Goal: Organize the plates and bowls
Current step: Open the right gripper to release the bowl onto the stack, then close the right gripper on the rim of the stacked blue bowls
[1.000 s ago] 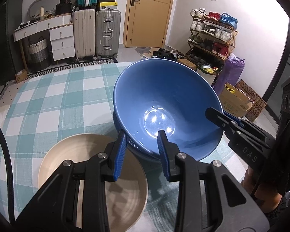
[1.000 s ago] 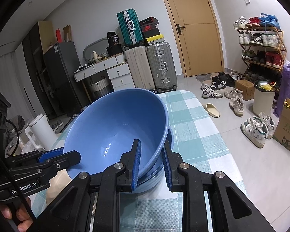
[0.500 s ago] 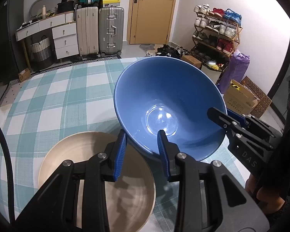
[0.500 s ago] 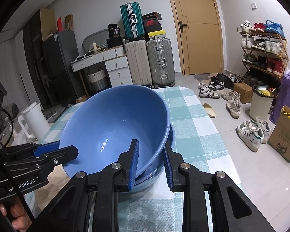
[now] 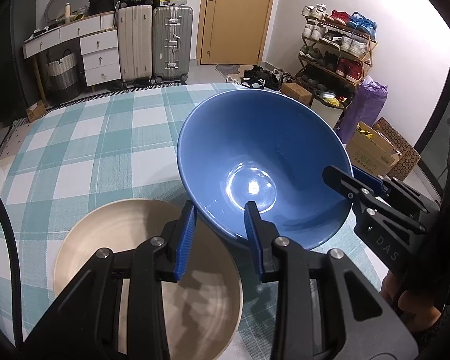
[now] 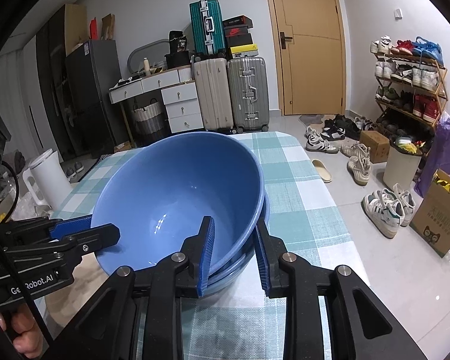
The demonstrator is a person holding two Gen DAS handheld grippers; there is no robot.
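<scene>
In the left wrist view, the blue bowl (image 5: 264,165) is seen in the middle of the frame, tipped up over the checked tablecloth (image 5: 90,150). Its near rim is between the jaws of the left gripper (image 5: 220,240). The right-hand pad is inside the bowl, but a gap is seen at the left-hand pad, so it cannot be told if the rim is squeezed. The right gripper (image 5: 354,180) is seen at the right, set on the far rim. A cream plate (image 5: 111,240) is seen at the lower left, partly under the bowl.

The bowl could slip and bang down, because the right jaws are opening and the left hold may be loose. The plate could be hit by it.

In the right wrist view, a second blue bowl (image 6: 255,240) is shown under the first one, and this is hidden in the other view. The tipped bowl is only partly nested in it. The rims of both bowls are seen between the right jaws, with gaps at the pads. The plate is hardly seen here. The left gripper (image 6: 96,234) is seen at the left, over the rim.
</scene>
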